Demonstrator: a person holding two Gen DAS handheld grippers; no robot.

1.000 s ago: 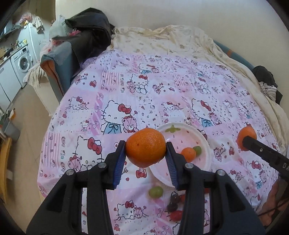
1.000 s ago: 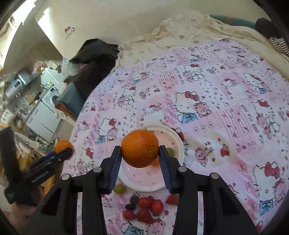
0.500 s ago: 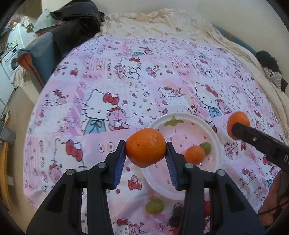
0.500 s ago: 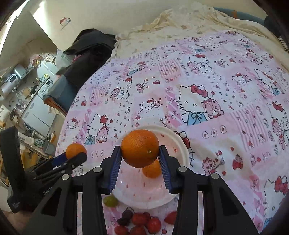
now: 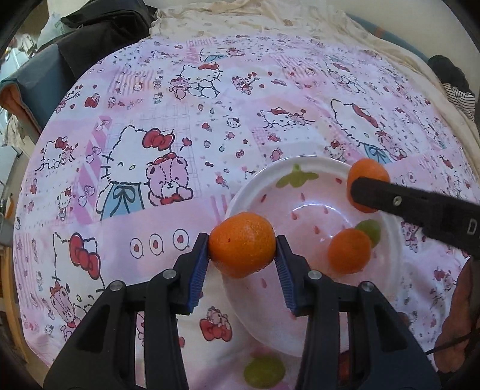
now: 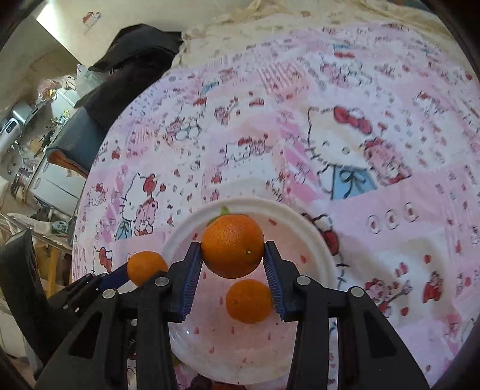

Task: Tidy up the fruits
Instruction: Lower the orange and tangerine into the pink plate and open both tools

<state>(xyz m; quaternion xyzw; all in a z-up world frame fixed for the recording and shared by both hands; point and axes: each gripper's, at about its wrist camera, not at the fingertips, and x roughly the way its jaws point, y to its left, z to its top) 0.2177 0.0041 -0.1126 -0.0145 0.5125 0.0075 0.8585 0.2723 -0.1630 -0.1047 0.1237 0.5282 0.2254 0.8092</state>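
My left gripper (image 5: 242, 255) is shut on an orange (image 5: 242, 252) and holds it over the left rim of the white strawberry-print plate (image 5: 303, 192). My right gripper (image 6: 232, 253) is shut on another orange (image 6: 232, 244) above the plate (image 6: 312, 240); it also shows in the left wrist view (image 5: 367, 184) over the plate's far right rim. A third orange (image 5: 348, 250) and a green grape (image 5: 370, 229) lie in the plate. In the right wrist view the lying orange (image 6: 249, 300) sits just below the held one.
The plate rests on a pink Hello Kitty sheet (image 5: 150, 150) covering a bed. A loose green grape (image 5: 264, 370) lies on the sheet near the plate's front edge. Dark clothes (image 5: 99, 30) are piled at the far left. A cream blanket (image 5: 255, 18) lies at the back.
Both grippers have moved forward and down towards the plate, each still holding its orange. The plate now looks larger and closer in both views.
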